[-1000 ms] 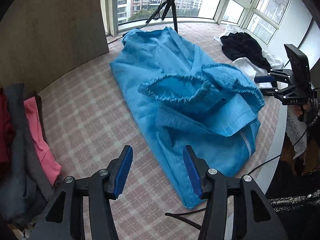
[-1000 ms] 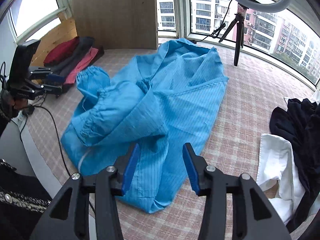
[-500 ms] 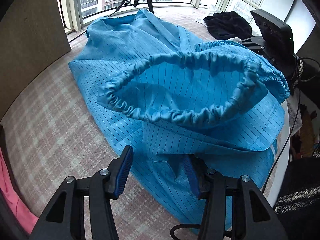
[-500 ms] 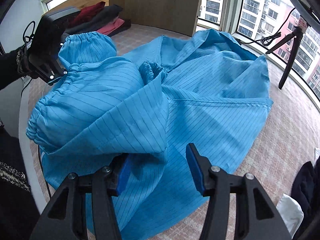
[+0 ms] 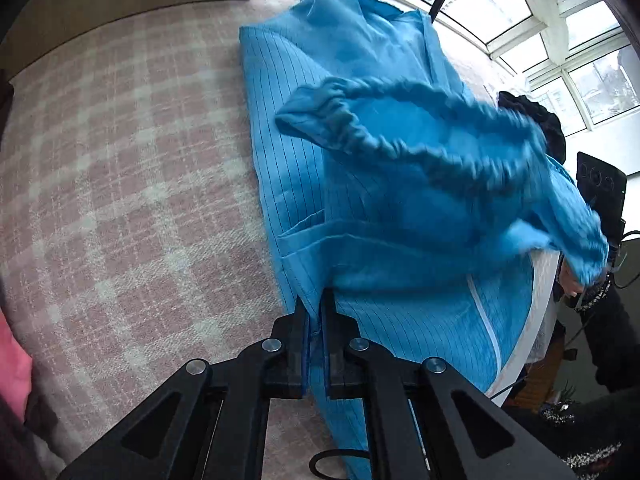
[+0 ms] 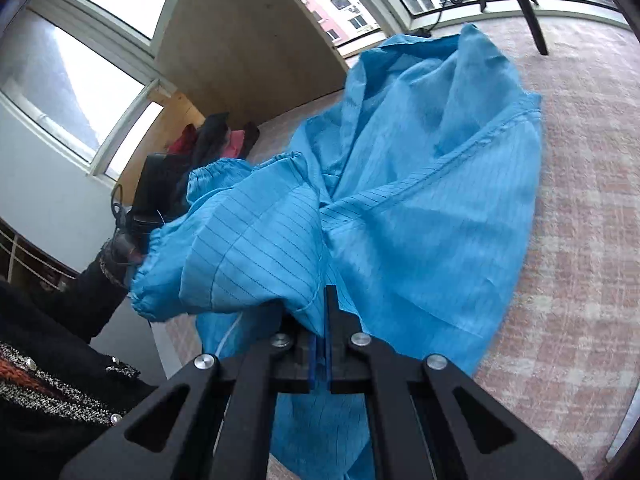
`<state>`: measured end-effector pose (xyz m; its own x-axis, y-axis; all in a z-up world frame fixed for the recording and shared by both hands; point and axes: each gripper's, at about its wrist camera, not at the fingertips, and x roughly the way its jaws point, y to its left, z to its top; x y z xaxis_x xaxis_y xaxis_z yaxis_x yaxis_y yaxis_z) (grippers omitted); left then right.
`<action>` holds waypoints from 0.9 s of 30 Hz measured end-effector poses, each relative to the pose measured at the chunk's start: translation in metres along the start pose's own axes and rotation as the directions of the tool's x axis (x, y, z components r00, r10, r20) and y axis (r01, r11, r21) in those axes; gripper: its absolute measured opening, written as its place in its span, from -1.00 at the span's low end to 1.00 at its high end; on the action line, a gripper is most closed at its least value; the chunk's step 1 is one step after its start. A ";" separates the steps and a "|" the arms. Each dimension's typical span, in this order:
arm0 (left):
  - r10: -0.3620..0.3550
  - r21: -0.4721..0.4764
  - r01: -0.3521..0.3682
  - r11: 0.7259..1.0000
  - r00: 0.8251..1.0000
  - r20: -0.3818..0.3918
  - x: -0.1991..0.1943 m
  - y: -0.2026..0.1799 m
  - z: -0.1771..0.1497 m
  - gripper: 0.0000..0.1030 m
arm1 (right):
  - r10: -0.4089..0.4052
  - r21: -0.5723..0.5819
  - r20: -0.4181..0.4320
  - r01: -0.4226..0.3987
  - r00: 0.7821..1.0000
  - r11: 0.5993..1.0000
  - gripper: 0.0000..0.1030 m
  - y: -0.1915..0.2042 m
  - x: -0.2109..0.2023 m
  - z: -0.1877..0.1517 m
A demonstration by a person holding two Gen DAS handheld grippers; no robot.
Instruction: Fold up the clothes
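left gripper point(image 5: 316, 312) is clamping the near edge of the blue garment point(image 5: 360, 208), jaws having just been closing with a fold of fabric pinched between the blue pads. right gripper point(image 6: 322, 320) is doing the same on the opposite near corner, jaws just closed down, cloth bunching over the fingertips so the pads are mostly hidden. the garment is lying across the pink checked table point(image 5: 120, 168), its far end reaching toward the windows, its near part lifting off the surface between the two grips. an elastic cuff point(image 5: 400, 136) is sagging across the middle in the left wrist view, motion-blurred, so its exact shape is hard to read. in the right wrist view a gathered sleeve end point(image 6: 224, 172) is covering most of the other gripper body point(image 6: 156, 188); only its black housing and a cable are showing. the person's dark sleeve point(image 6: 92, 296) is cut off at the frame edge. a pile of red, pink and dark clothes point(image 6: 216, 140) is sitting by the wooden panel point(image 6: 248, 56), partly hidden behind the sleeve. a dark garment point(image 5: 536, 120) is peeking out behind the blue fabric in the left wrist view, mostly covered. tripod legs point(image 6: 524, 4) are cropped at the top.
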<state>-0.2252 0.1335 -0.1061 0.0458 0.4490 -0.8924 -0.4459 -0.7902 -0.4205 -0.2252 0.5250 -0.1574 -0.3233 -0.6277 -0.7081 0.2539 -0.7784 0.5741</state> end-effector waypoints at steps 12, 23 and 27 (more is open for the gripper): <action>-0.071 0.167 0.059 0.984 0.996 0.062 -0.005 -0.043 -0.006 -0.81 | 0.007 0.034 -0.085 -0.004 0.996 0.999 -0.83 -0.002 0.021 0.002; -0.157 0.202 0.141 0.969 0.985 0.069 -0.001 -0.045 -0.001 -0.92 | 0.073 -0.043 -0.165 -0.081 0.984 0.996 -0.95 0.005 0.028 0.009; -0.029 0.274 0.000 0.962 0.994 0.101 -0.006 -0.050 0.005 -0.33 | 0.037 -0.090 -0.229 -0.058 0.973 0.994 -0.95 0.009 0.022 0.008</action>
<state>-0.2082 0.1722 -0.0787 -0.0316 0.5117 -0.8586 -0.6741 -0.6452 -0.3597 -0.2379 0.5040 -0.1647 -0.0969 -0.6404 -0.7619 0.3534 -0.7377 0.5752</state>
